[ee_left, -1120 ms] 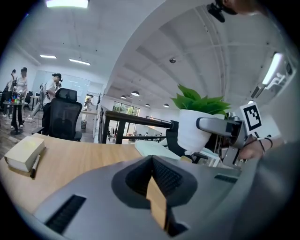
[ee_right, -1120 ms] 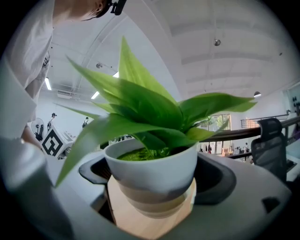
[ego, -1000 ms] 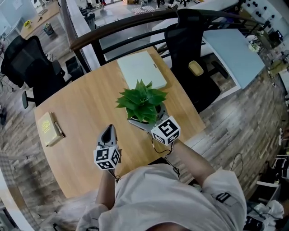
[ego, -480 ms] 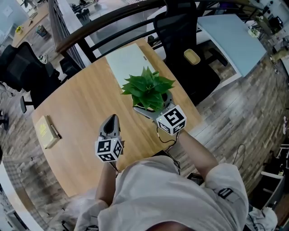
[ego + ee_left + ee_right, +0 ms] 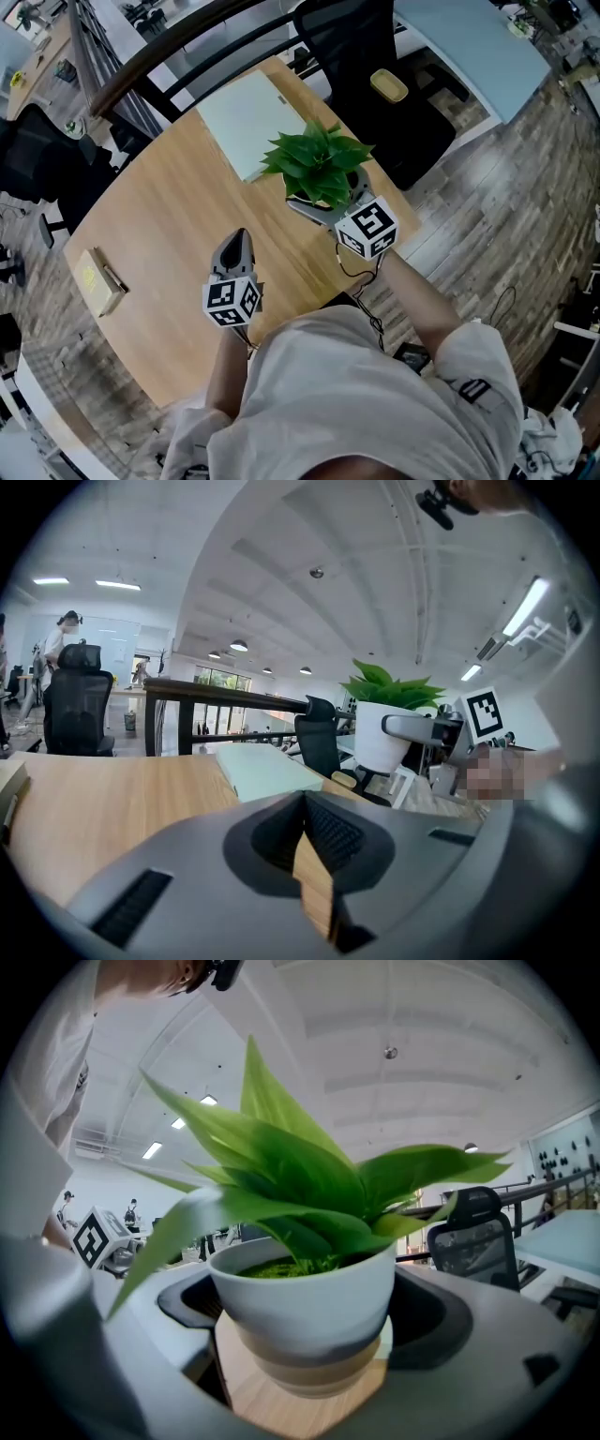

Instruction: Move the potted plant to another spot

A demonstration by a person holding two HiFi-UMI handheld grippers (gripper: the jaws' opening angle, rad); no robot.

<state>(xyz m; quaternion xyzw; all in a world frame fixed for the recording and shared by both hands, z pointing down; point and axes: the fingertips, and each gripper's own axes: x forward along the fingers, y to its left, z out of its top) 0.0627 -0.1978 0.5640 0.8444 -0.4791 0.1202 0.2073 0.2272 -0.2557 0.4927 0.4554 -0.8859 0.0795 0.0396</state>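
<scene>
Wooden table (image 5: pixel 169 216) has the potted plant (image 5: pixel 319 164) by its two o'clock edge, the pot clamped between the jaws of the right gripper (image 5: pixel 326 202). At seven o'clock from the plant, the left gripper (image 5: pixel 234 242) is over bare wood, jaws pressed together.

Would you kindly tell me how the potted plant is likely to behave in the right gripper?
The potted plant has a smooth, rounded pot, so it might slip or twist in the right gripper. Its leaves spread wide above the rim, so it is probably top-heavy and could tilt if swung.
</scene>
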